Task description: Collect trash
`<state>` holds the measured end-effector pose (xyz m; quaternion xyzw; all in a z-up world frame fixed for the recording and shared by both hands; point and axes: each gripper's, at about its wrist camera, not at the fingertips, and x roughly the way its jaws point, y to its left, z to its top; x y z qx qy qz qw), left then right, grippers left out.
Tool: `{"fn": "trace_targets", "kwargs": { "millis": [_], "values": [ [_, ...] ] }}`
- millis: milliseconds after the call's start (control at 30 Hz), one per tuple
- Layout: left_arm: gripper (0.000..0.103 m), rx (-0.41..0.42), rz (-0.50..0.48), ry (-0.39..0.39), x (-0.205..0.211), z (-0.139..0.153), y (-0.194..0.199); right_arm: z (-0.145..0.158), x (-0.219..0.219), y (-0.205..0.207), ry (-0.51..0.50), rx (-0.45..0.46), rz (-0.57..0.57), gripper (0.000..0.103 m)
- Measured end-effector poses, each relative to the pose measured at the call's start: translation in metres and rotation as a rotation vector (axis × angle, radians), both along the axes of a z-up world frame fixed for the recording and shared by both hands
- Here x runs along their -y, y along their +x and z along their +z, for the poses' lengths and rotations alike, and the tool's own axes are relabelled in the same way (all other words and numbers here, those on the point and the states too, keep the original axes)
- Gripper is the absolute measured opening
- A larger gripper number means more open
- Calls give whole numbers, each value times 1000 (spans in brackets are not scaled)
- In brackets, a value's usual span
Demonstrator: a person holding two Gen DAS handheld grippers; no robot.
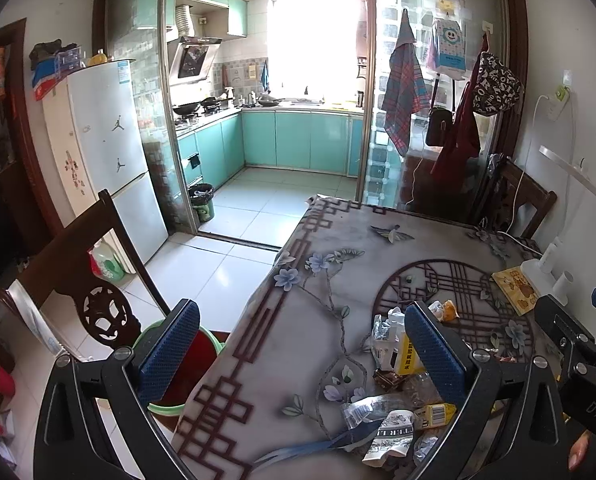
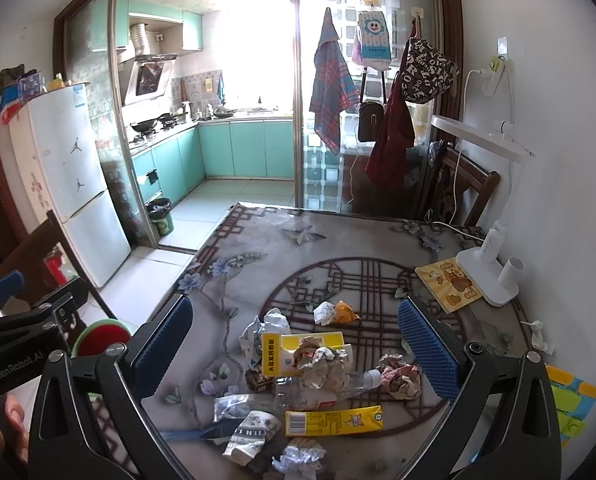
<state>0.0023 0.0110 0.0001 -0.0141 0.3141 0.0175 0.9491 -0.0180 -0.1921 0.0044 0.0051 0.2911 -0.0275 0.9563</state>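
Note:
A heap of trash lies on the patterned table (image 2: pixel 234 248): a flat yellow drink carton (image 2: pixel 332 422), a yellow and white box (image 2: pixel 282 350), a clear plastic bottle (image 2: pixel 338 388), crumpled paper (image 2: pixel 400 376), an orange wrapper (image 2: pixel 344 314) and a printed paper cup (image 2: pixel 250 432). My right gripper (image 2: pixel 296 303) hangs open above the heap, touching nothing. My left gripper (image 1: pixel 300 308) is open too, over the table's left edge, with the heap (image 1: pixel 394 364) by its right finger. A green bucket (image 1: pixel 170 408) with a red inside stands on the floor beside the table, under the left finger.
A dark wooden chair (image 1: pixel 98 312) stands left of the table beside the bucket. A white desk lamp (image 2: pixel 490 276), a white tube (image 2: pixel 512 270) and a yellow picture card (image 2: pixel 450 284) sit at the table's right edge by the wall. A second chair (image 2: pixel 462 184) is at the far end.

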Motion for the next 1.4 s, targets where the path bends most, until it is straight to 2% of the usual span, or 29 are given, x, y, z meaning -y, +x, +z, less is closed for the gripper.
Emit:
{"fn": "trace_targets", "kwargs": {
  "millis": [400, 1400],
  "values": [
    [103, -5, 9, 7, 0, -1, 1, 0, 0, 0, -1, 1, 1, 103],
    [103, -80, 6, 10, 0, -4, 3, 2, 2, 0, 0, 6, 1, 103]
  ]
}}
